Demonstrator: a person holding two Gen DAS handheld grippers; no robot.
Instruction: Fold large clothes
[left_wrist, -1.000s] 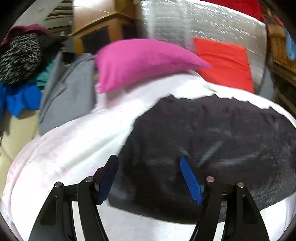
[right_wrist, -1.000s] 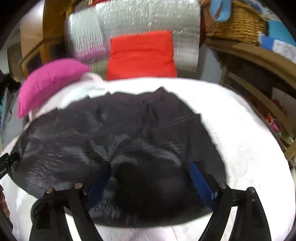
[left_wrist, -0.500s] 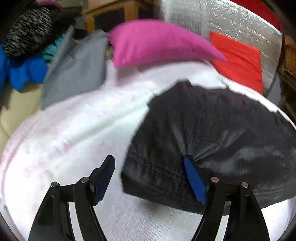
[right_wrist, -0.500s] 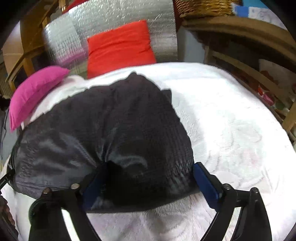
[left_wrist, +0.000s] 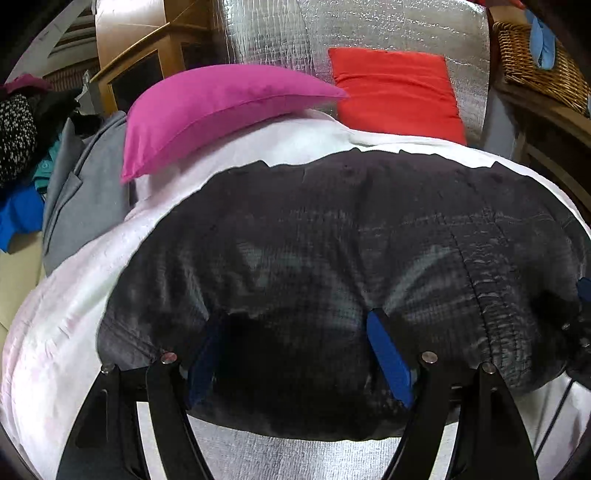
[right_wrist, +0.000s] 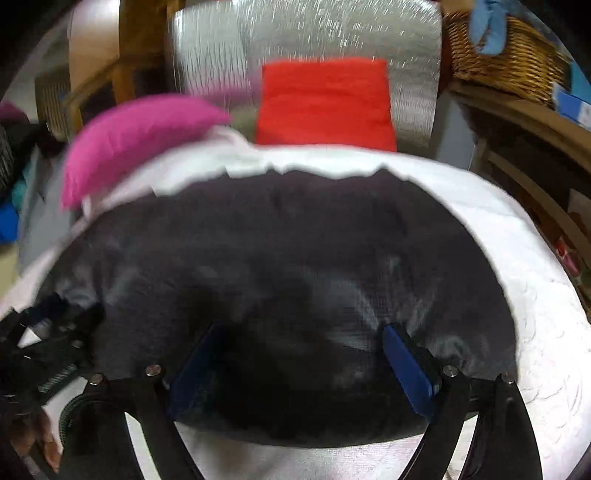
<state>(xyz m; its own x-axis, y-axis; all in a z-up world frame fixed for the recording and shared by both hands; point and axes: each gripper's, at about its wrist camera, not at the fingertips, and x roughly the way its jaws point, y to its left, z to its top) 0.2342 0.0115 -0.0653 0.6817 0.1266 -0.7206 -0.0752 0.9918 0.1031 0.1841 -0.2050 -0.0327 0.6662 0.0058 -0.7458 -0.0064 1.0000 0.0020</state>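
My left tool (left_wrist: 295, 354) and right tool (right_wrist: 301, 360) gape wide over the black garment's (left_wrist: 351, 258) near edge, gripping nothing. Only the left view shows grey cloth (left_wrist: 85, 192) far left. White bed (right_wrist: 535, 295) lies bare rightward.

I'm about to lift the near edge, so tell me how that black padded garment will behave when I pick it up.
The black garment looks puffy and quilted, so probably floppy and light for its bulk; it should drape, not hold shape. Its sheen suggests slick fabric that could slide on the white bedcover. Both the left gripper and the right gripper stand open around its edge.
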